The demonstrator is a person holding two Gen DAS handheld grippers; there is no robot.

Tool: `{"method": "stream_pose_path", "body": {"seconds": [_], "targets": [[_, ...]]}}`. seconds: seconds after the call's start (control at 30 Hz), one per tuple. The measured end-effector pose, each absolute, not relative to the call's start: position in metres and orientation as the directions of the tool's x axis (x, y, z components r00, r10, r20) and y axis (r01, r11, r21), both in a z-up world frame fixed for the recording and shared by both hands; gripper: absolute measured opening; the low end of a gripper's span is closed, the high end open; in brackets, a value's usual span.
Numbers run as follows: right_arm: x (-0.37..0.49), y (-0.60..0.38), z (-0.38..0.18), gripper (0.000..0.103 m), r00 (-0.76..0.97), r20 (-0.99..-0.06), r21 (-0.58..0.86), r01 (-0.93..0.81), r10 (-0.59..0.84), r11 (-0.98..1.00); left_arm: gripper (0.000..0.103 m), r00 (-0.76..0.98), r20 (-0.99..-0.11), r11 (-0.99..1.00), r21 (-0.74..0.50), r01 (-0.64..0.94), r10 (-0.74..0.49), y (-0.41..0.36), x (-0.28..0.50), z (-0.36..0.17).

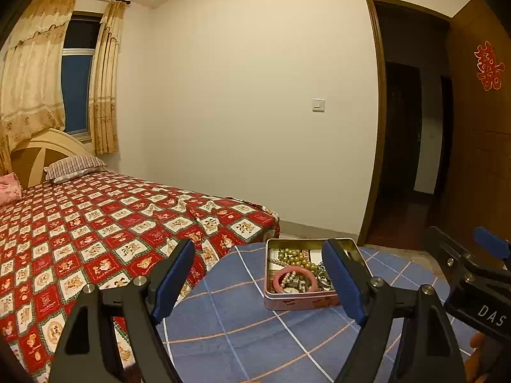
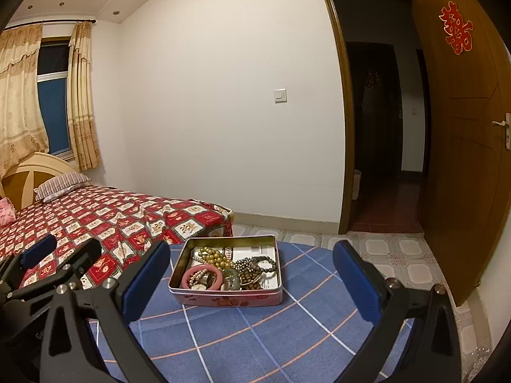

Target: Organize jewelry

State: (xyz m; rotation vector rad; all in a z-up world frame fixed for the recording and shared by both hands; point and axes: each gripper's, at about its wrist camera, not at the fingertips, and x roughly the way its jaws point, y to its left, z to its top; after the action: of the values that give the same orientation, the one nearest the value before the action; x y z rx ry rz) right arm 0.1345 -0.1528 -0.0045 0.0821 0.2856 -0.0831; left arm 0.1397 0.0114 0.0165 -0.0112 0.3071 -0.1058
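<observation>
Jewelry [image 2: 223, 269] fills an open tin box [image 2: 273, 296] that stands on a round table [image 2: 255, 344] under a blue checked cloth, and we take that tin as our landmark. Inside it we see a pink bangle [image 2: 200, 277] at the near left corner, a string of greenish-gold beads [image 2: 212, 255] behind the bangle, and darker bead bracelets [image 2: 255, 266] toward the right side, all tangled together over some printed paper.

Our left claw [image 1: 265, 282] hangs in front of the tin and a little to its left, with its jaws spread wide and nothing between them. In the left wrist view its right finger [image 1: 343, 282] overlaps the tin's right wall, but we cannot tell whether it touches the tin or merely stands in front of it. Its left finger [image 1: 174, 282] stands well to the left of the tin, over the table edge.

Our right claw [image 2: 255, 282] also faces the tin from the near side, jaws wide apart and empty. In the right wrist view the tin sits between its two fingers and beyond their tips, clear of both.

A bed [image 2: 111, 220] with a red patterned cover lies to the left of the tin, just beside the table. Beyond the tin, to the right, a brown door [image 2: 463, 159] stands open.
</observation>
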Motion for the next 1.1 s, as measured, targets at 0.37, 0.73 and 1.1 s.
{"method": "stream_pose_path", "body": {"seconds": [0.37,0.73,1.1], "targets": [[0.133,-0.154,-0.003,0.103,0.956,-0.285,0.073,0.094,-0.07,0.993,0.083,0.957,-0.28,0.996,-0.002,0.084,-0.081,0.009,0.136,0.018],[0.126,-0.153,0.002,0.103,0.961,-0.263,0.059,0.105,-0.087,0.993,0.083,0.975,-0.216,0.999,-0.014,0.039,-0.041,0.013,0.132,0.023],[0.127,-0.155,0.002,0.103,0.957,-0.278,0.067,0.105,-0.083,0.992,0.083,0.975,-0.215,0.998,0.02,0.063,-0.057,0.006,0.131,0.019]]}}
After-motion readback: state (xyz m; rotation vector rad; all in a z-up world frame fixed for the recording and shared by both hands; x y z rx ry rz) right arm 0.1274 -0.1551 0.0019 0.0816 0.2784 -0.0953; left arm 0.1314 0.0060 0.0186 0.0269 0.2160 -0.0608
